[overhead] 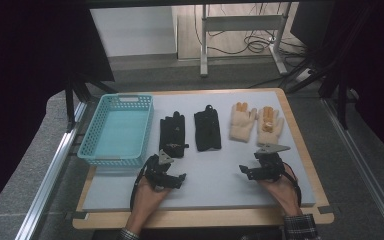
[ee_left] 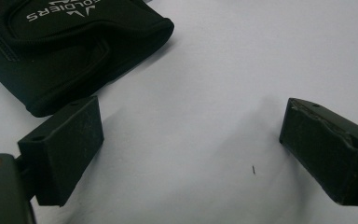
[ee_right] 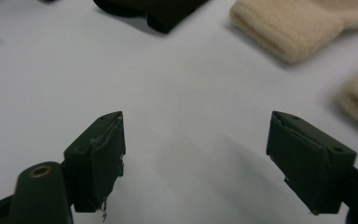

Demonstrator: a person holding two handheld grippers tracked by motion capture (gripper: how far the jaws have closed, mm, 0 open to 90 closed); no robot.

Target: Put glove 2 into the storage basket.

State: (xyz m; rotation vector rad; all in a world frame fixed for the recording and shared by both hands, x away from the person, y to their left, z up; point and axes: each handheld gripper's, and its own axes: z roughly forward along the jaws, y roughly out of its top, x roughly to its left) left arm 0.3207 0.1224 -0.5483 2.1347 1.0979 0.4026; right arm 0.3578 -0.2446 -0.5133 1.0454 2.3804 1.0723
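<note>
A pale grey mat point(overhead: 220, 175) covers the wooden table, with dark curtains at both sides. Nearest the left gripper point(overhead: 172, 177) lies the left black glove point(overhead: 173, 136), just beyond its jaws, which stand spread with nothing between them. A second black glove point(overhead: 207, 131) lies to its right. The right gripper point(overhead: 247, 171) rests near the table's front edge, jaws apart and empty, just short of two cream gloves point(overhead: 256, 122). A turquoise basket point(overhead: 118, 129) sits far left.

Two black gloves point(overhead: 173, 136), two cream gloves point(overhead: 242, 122), one blue basket point(overhead: 96, 134), two grippers point(overhead: 166, 172).
</note>
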